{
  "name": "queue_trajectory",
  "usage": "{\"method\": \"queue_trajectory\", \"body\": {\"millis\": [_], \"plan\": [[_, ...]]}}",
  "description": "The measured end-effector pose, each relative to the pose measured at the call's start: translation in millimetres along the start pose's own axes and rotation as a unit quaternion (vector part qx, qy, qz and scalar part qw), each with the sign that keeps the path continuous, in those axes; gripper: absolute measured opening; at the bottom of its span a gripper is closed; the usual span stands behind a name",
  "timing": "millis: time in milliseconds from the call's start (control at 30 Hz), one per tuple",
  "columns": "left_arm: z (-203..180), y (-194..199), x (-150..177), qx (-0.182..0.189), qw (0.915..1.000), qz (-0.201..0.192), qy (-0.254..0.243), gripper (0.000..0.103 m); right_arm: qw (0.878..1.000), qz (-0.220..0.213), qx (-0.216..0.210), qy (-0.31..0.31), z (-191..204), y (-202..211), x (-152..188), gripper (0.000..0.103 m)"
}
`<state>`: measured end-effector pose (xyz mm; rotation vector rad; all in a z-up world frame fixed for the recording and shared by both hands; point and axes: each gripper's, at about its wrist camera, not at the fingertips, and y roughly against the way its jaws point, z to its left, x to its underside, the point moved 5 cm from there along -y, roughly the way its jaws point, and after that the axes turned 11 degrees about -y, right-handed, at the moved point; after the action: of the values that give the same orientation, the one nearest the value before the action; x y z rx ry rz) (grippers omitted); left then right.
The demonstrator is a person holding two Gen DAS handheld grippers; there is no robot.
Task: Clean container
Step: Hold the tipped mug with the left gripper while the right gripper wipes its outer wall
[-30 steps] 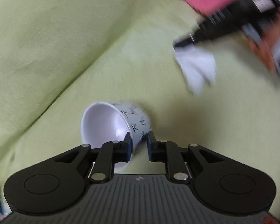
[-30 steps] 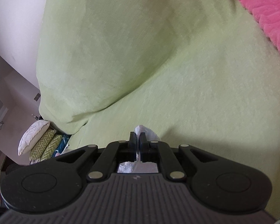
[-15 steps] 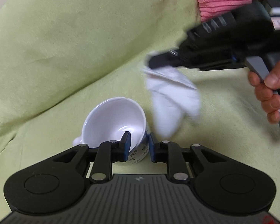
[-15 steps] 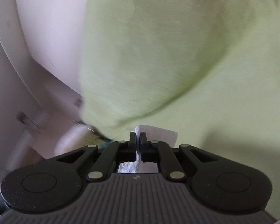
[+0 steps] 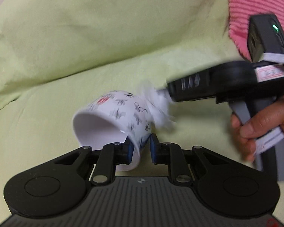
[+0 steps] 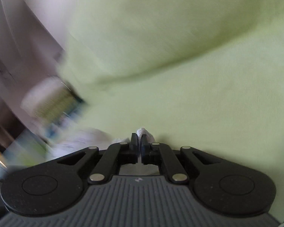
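Note:
A white cup (image 5: 115,117) with black characters and a red mark lies tilted, mouth toward the lower left. My left gripper (image 5: 141,148) is shut on its rim, one finger inside and one outside. A blurred wad of white tissue (image 5: 159,106) presses against the cup's outer wall at the right, held by my right gripper (image 5: 167,94), which a hand (image 5: 259,124) grips. In the right wrist view my right gripper (image 6: 139,141) is shut on the tissue (image 6: 144,132); the cup (image 6: 79,140) is a white blur at the lower left.
Light green fabric (image 5: 85,37) covers a cushion and seat behind and under the cup. A pink ribbed garment (image 5: 255,3) shows at the top right. Blurred patterned pillows (image 6: 53,102) and a pale wall (image 6: 28,19) lie off the fabric's left edge.
The cup has tipped over so its patterned outside faces up. The right gripper has brought the tissue down from beside the cup onto its outer wall.

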<state>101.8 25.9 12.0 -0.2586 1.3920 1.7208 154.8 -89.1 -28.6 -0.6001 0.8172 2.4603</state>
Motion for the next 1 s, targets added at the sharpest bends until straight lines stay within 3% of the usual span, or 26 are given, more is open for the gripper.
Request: {"method": "queue_trajectory", "body": {"millis": [133,200,267,333,433,600,767,800,833,933,1000], "plan": [[3,10,-5,0.007,0.9997,-0.018,0.013,0.021,0.999,-0.016,-0.039,-0.024,2,16,-13,0.004],[9,15,-12,0.022,0.9978,-0.037,0.051,0.021,0.992,-0.016,-0.096,-0.078,0,24,-23,0.006],[13,15,-14,0.032,0.9939,-0.045,0.095,0.021,0.989,-0.004,-0.110,-0.098,-1,27,-27,0.007],[14,13,-11,0.026,0.9903,-0.045,0.129,0.019,0.992,0.029,-0.076,-0.097,-5,28,-25,0.019],[9,13,1,0.024,0.9864,-0.040,0.157,0.019,0.995,0.064,-0.021,-0.067,-9,34,-23,0.022],[11,15,10,0.011,0.9870,-0.033,0.157,0.023,0.998,0.069,-0.010,-0.004,7,47,-18,0.029],[19,20,18,0.005,0.9835,-0.031,0.178,0.028,0.996,0.092,0.013,0.007,14,10,0,0.026],[20,21,19,0.004,0.9834,-0.032,0.179,0.028,0.997,0.075,-0.003,0.018,14,7,3,0.020],[21,22,20,0.002,0.9836,-0.034,0.177,0.027,0.998,0.063,-0.012,0.026,14,4,6,0.006],[21,18,21,0.002,0.9845,-0.041,0.171,0.024,0.997,0.049,-0.029,0.045,20,13,0,0.005],[23,18,22,0.004,0.9851,-0.051,0.164,0.021,0.993,0.027,-0.072,0.091,39,34,-11,0.005]]}}
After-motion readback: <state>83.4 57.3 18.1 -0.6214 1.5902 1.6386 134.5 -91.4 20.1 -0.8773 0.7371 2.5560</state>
